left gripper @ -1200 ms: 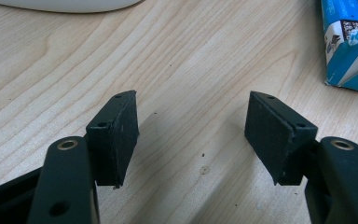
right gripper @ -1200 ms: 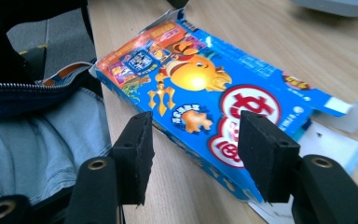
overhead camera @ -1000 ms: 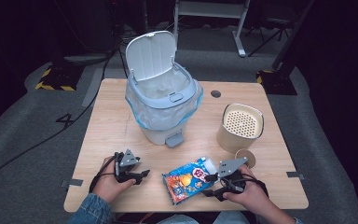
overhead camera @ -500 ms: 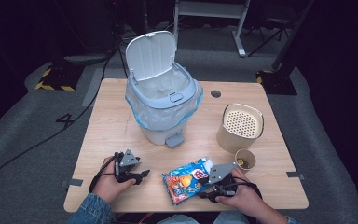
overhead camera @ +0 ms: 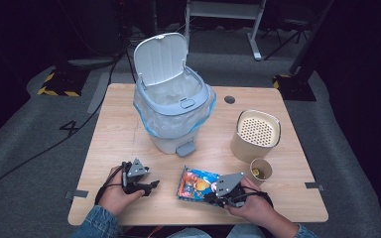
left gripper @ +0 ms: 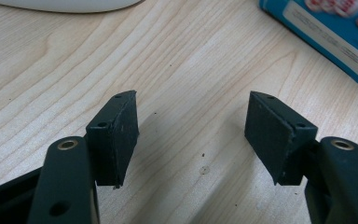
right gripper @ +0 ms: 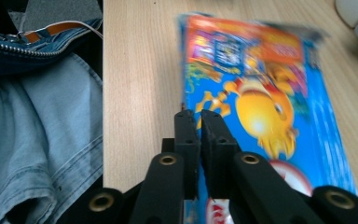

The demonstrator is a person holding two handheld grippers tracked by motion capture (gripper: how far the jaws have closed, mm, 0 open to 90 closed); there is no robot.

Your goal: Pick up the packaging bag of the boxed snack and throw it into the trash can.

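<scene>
A bright blue and orange snack packet (overhead camera: 196,182) lies near the table's front edge, right of the middle. My right gripper (overhead camera: 209,198) sits at its near side. In the right gripper view the jaws (right gripper: 199,122) are pressed together on the packet's (right gripper: 261,93) left edge, and the packet looks blurred. My left gripper (overhead camera: 151,186) rests at the front left, a hand's width from the packet. Its jaws (left gripper: 191,135) stand wide apart over bare wood, with one corner of the packet (left gripper: 326,28) beyond them.
A white pedal bin (overhead camera: 171,106) with a clear liner and its lid up stands at the middle of the wooden table (overhead camera: 119,129). At the right are a beige perforated-top canister (overhead camera: 255,134) and a small paper cup (overhead camera: 260,170). Denim-clad legs show past the table's edge.
My right gripper has slid left from beside the cup onto the packet's near edge and shut there. The left gripper has stayed put.
</scene>
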